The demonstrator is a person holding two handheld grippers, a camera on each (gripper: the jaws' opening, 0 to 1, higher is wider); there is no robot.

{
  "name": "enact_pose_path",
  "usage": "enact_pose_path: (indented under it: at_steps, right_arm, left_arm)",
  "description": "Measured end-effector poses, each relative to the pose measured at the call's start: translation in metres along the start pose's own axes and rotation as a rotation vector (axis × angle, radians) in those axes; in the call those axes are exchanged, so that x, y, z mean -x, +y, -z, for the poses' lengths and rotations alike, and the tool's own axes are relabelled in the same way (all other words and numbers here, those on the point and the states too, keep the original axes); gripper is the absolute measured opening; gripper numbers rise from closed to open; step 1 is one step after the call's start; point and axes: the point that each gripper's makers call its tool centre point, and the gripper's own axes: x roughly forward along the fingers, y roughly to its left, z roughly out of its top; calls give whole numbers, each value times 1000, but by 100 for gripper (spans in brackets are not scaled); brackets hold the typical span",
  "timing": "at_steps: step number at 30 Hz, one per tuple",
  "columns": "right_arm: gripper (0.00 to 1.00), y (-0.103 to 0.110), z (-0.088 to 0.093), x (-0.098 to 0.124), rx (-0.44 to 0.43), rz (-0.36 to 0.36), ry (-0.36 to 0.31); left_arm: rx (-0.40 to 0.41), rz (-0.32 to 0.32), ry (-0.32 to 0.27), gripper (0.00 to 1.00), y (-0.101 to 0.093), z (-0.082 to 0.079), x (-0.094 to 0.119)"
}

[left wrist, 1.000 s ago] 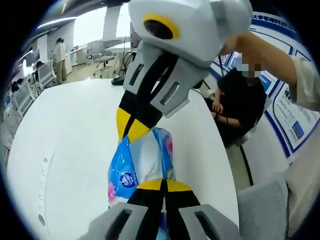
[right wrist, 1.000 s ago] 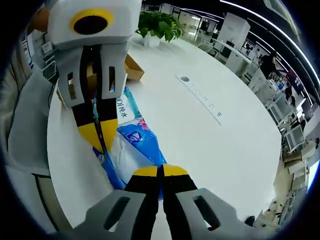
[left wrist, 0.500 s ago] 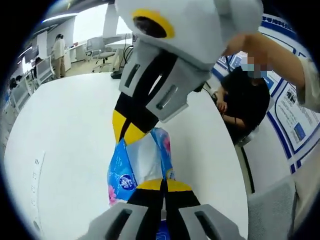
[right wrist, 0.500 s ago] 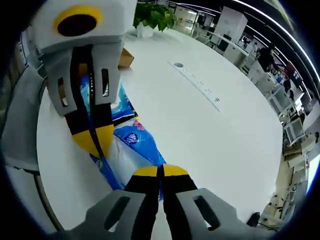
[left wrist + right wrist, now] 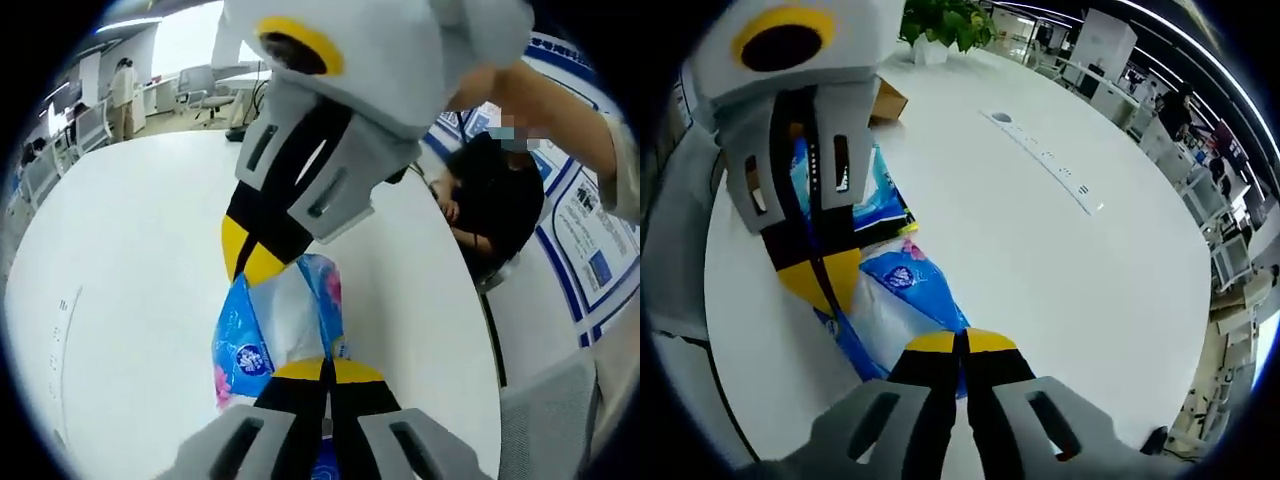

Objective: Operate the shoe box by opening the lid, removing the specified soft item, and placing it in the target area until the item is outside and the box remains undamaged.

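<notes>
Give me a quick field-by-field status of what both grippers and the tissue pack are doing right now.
item: blue plastic pack of white tissues, held between both grippers above the white table
left gripper: jaws closed on the pack's near end
right gripper: jaws closed on the pack's other end
box: brown cardboard box partly visible behind the left gripper, near a potted green plant
second pack: another blue printed pack lies on the table beside the box
table strip: long white power strip

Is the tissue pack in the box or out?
Out. The tissue pack hangs over the white table, pinched at opposite ends by the left gripper and right gripper.
</notes>
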Motion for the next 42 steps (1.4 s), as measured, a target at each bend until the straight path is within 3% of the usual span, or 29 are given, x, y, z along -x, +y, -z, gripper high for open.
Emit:
enact_pose_path:
  at_steps: [9, 18, 33, 42]
  right_arm:
    - [8, -2, 1, 5, -2, 21, 2]
    - [14, -3, -1, 17, -7, 47, -7]
    - [26, 7, -8, 52, -48, 75, -32]
    - [32, 19, -13, 74, -61, 91, -42]
  left_arm:
    - [-28, -33, 3, 0, 4, 1, 2]
    - [-40, -78, 1, 10, 7, 0, 11]
    - [-41, -119, -35, 25, -7, -2, 52]
    - [15, -189, -131, 33, -15, -5, 87]
